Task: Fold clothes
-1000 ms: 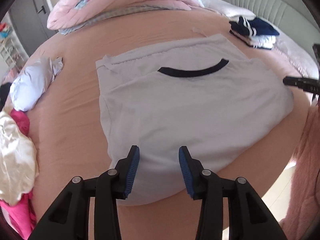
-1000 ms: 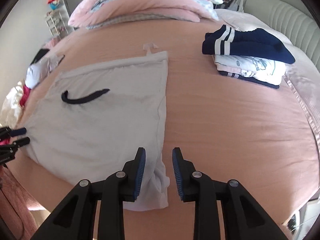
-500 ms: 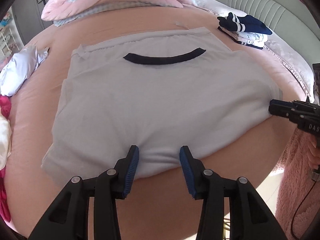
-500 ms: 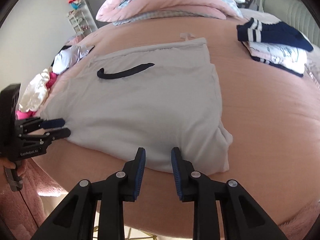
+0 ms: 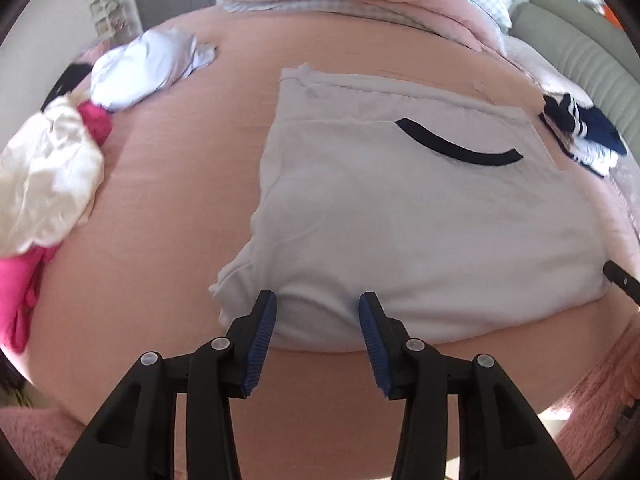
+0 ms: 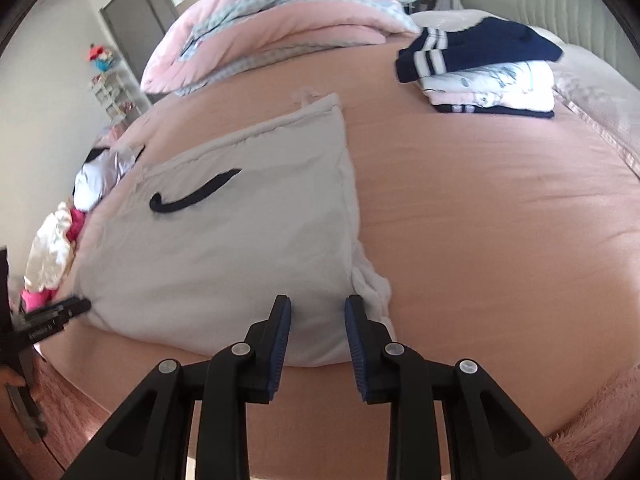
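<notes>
Lying flat on the pink bed, the grey shirt hides its sleeves under a fold; only a dark neckline curve shows. Left tongs stand apart over its near hem, nothing pinched between the pads. Right tongs, having just widened a little, also stand apart at the hem's other end, clamping nothing. Lettering on the left tool in the right view is too blurred to read. Folded clothes sit stacked near the headboard.
</notes>
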Demonstrator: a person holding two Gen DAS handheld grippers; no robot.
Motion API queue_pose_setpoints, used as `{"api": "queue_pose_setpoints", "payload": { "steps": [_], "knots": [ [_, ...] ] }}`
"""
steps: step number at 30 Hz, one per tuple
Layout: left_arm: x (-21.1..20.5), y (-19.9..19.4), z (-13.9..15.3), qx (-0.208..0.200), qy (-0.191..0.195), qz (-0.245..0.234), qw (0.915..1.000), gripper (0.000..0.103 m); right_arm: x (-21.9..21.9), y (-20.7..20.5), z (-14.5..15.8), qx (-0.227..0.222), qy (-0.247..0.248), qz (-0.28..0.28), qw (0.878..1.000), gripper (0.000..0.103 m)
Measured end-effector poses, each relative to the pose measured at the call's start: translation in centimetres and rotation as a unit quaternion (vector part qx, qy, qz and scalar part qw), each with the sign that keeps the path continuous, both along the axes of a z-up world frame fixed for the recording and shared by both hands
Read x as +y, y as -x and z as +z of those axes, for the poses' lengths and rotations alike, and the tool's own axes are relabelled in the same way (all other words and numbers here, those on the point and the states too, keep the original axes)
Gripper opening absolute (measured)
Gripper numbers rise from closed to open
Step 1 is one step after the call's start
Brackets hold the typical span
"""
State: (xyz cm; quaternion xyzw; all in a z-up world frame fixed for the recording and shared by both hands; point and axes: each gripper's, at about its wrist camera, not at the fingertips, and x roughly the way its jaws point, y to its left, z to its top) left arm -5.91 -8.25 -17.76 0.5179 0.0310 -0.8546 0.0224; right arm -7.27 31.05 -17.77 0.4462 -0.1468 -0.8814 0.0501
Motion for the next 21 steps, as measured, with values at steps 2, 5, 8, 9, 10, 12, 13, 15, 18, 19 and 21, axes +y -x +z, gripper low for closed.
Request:
{"api": "queue_pose_setpoints", "payload": {
  "steps": [2,5,8,9,10,12,13,15,18,19,21],
  "knots": [
    [-0.4,-0.6,0.5,0.001,0.013,0.013,0.9998,0.04,1.6,-0.3,0.1,0.0,0.025,-0.027,0.999,0.028],
    [-2.2,-1.3,1.6,0.035,-0.069,0.04,0.9962,0.04,1.9,-0.6,0.1,-0.004,0.014,-0.036,0.999,0.028],
    [-2.8,-0.4,0.6,0.021,-0.074,0.05,0.9958,0.04,1.4,-0.7,0.7,0.012,0.024,-0.024,0.999,0.028],
    [-2.8,-0.1,0.0,0.01,-0.061,0.053,0.9967,0.04,1.1,-0.5,0.8,0.012,0.02,-0.018,1.0,0.028],
    [-2.8,0.2,-0.6,-0.001,-0.048,0.055,0.9973,0.043,0.8,-0.4,0.5,0.007,0.01,-0.015,1.0,0.03],
    [-3.4,-0.3,-1.0,0.002,-0.059,0.069,0.9959,0.046,0.2,0.1,-0.5,-0.018,-0.022,-0.014,1.0,0.031],
    [-3.6,-0.5,-1.1,0.002,-0.056,0.075,0.9956,0.046,0.2,0.1,-0.9,-0.024,-0.028,-0.017,0.999,0.034],
    [-4.0,-0.8,-1.0,0.001,-0.048,0.087,0.9951,0.047,1.0,-0.2,-0.8,-0.022,-0.034,-0.042,0.998,0.035],
    [-4.7,-1.4,-1.0,-0.001,-0.036,0.105,0.9938,0.046,2.1,-0.4,-0.8,-0.023,-0.028,-0.067,0.997,0.039],
    [-4.9,-1.5,-0.8,0.001,-0.037,0.109,0.9933,0.046,2.4,-0.5,-0.9,-0.025,-0.018,-0.07,0.997,0.039],
    [-5.5,-1.7,-0.4,0.015,-0.07,0.111,0.9912,0.046,2.4,-0.7,-0.6,-0.02,-0.017,-0.07,0.997,0.039]
  ]
}}
